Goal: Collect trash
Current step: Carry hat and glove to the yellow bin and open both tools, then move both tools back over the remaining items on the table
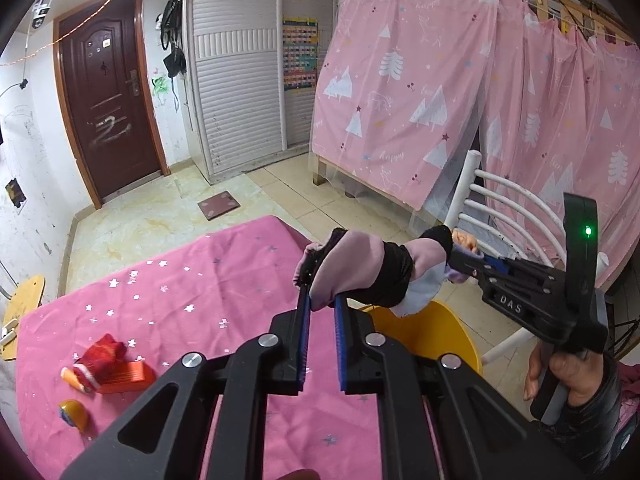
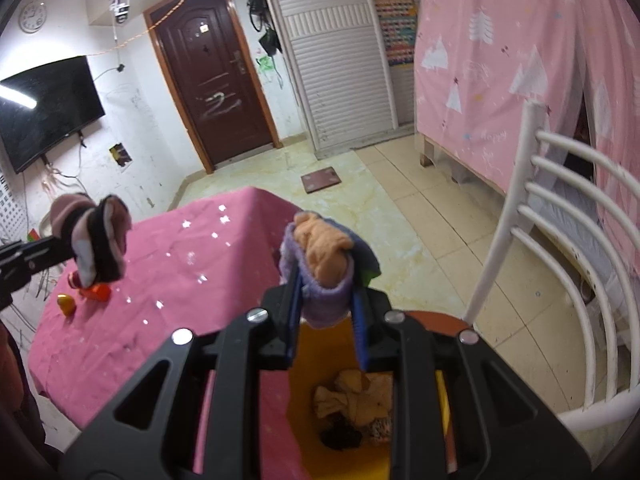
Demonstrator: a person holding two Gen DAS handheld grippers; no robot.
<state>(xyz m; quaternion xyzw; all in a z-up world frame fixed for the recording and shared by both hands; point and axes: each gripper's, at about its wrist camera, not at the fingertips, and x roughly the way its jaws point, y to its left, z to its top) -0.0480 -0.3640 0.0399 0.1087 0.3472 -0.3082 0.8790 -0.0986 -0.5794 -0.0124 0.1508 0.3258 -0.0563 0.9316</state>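
Black gripper (image 1: 320, 312) frame, blue pads, silver screws (marked "DAS"), dark sleeve.

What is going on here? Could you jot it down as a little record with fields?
Left gripper: shut on a pink and black sock bundle
Right gripper: shut on a purple and orange sock bundle
Yellow bin: below the right gripper, cloth items already inside
Pink tablecloth: still holds an orange box, a red cloth, a yellow object
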